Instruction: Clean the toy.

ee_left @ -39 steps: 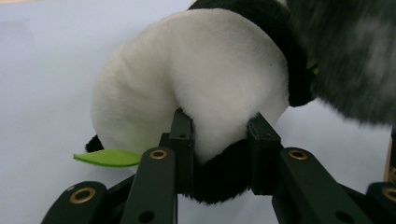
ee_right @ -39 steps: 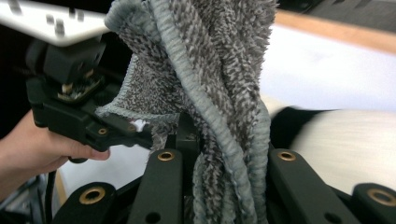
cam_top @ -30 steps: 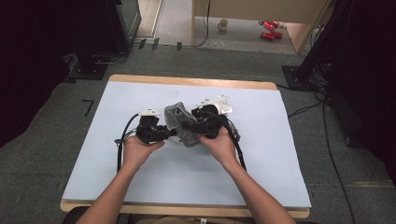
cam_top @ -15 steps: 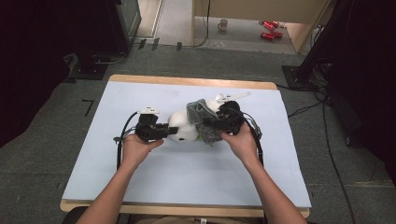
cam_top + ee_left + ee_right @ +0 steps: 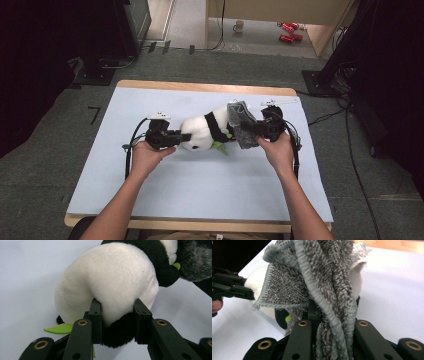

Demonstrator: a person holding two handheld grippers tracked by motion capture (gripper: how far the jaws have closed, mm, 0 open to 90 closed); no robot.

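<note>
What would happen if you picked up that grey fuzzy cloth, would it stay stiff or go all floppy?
Probably floppy: the grey cloth bunches into folds where the right gripper pinches it. It likely weighs little, since a hanging corner keeps its shape. Its fuzzy pile probably will not slip from the jaws, and it may drag a bit on the toy panda.

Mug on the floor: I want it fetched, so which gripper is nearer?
Right. The right gripper holds the cloth below the mug; the left gripper is farther left.
</note>
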